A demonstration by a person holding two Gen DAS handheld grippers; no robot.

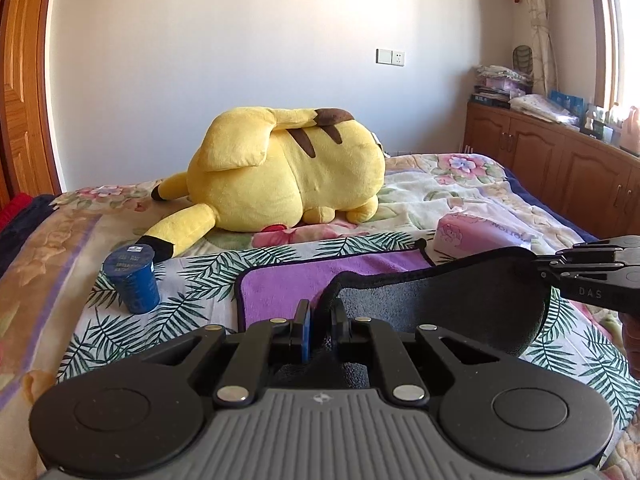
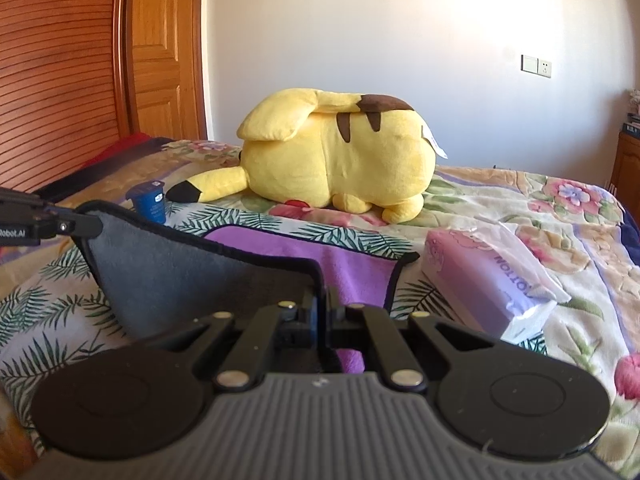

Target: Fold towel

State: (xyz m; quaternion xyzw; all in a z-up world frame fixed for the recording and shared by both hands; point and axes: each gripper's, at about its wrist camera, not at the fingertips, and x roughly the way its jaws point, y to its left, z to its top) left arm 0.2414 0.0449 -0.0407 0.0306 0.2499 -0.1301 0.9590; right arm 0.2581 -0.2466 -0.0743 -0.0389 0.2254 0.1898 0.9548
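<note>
A towel, purple on one face [image 1: 288,280] and grey on the other [image 1: 440,300], lies on the bed with its near edge lifted. My left gripper [image 1: 322,320] is shut on the near left corner of the towel. My right gripper [image 2: 322,308] is shut on the near right corner; it also shows at the right of the left wrist view [image 1: 538,266]. The grey underside [image 2: 180,276] hangs raised between the two grippers, above the purple part [image 2: 320,256] that lies flat. The left gripper shows at the left edge of the right wrist view [image 2: 92,226].
A big yellow plush toy [image 1: 288,168] lies on the floral bedspread [image 1: 460,184] behind the towel. A blue cup [image 1: 132,276] stands to the towel's left. A pink tissue pack [image 2: 492,284] lies to its right. A wooden cabinet [image 1: 560,160] lines the right wall.
</note>
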